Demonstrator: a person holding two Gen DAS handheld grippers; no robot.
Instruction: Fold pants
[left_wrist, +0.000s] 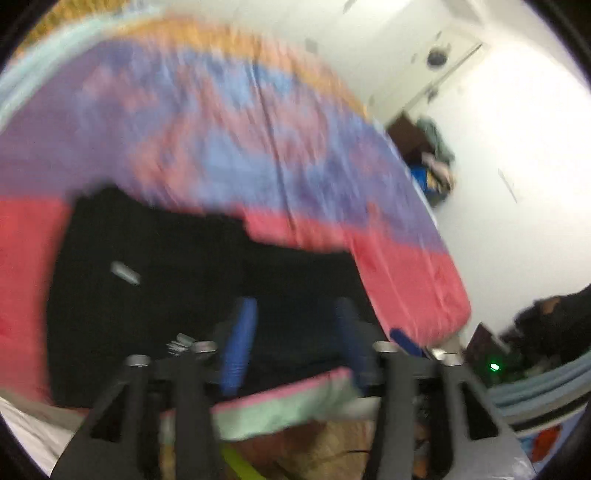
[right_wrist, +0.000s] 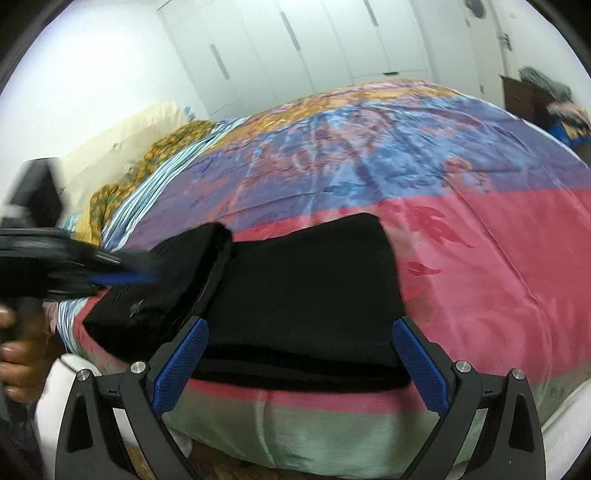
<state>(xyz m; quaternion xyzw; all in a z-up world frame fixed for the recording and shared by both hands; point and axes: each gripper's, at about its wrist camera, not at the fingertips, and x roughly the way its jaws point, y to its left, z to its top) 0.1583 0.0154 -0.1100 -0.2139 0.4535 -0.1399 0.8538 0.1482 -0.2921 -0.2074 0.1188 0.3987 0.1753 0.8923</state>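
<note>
Risk: both hand-held grippers, left (left_wrist: 291, 325) and right (right_wrist: 301, 360), gape empty, so a careless brush could unfold the black pants (right_wrist: 295, 291) on the bed (right_wrist: 498, 280)

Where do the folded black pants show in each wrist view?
Left wrist view: folded black pants, blurred, lower centre, just beyond the tool's blue fingers.
Right wrist view: pants, centre, on the bed's near edge, between the tool's blue fingers.
Shared landmark: the pink band of the satin bedspread, right of the pants.
</note>
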